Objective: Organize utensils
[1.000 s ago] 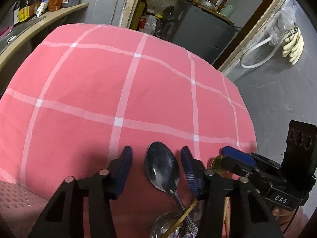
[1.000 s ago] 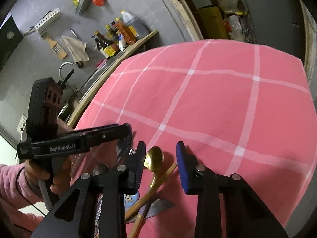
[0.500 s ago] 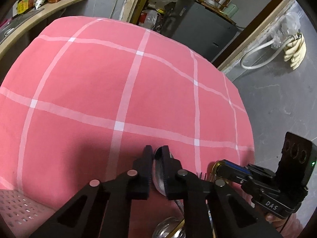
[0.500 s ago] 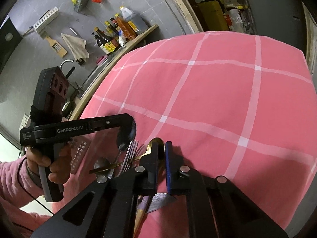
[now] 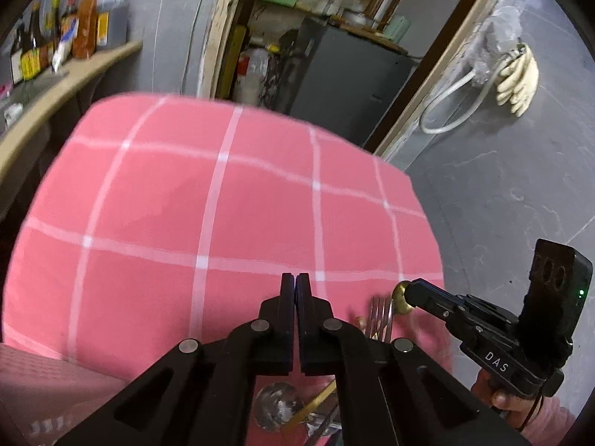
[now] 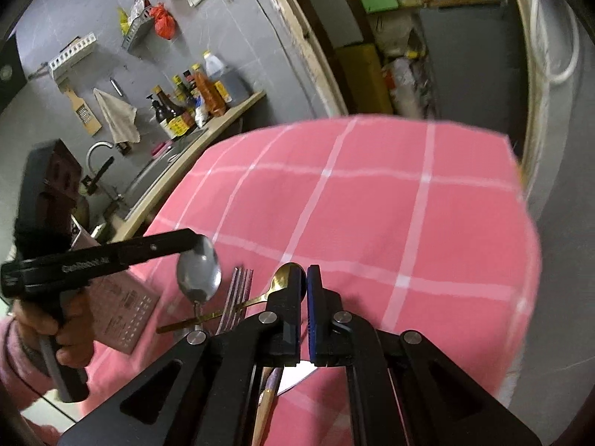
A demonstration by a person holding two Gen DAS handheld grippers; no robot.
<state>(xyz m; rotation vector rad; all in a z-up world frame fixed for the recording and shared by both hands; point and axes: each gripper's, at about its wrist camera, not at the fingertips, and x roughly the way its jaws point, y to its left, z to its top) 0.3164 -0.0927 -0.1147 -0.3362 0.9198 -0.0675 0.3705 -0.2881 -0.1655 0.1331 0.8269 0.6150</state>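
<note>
Sauce bottles (image 6: pixel 186 107) on shelf (image 6: pixel 223 119)

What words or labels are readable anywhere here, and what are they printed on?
"DAS": white letters on the body of the right gripper, seen from the left wrist.
White lettering on the side of the left gripper, seen from the right wrist: too blurred to read.
Labels on the sauce bottles on the counter: too small to read.
Print on the pink card on the tablecloth: too small to read.

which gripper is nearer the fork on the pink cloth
Hard to separate. The fork lies between them. The left gripper, shut on the silver spoon, is up and left of it; the right gripper, shut on the gold spoon, is just right.
</note>
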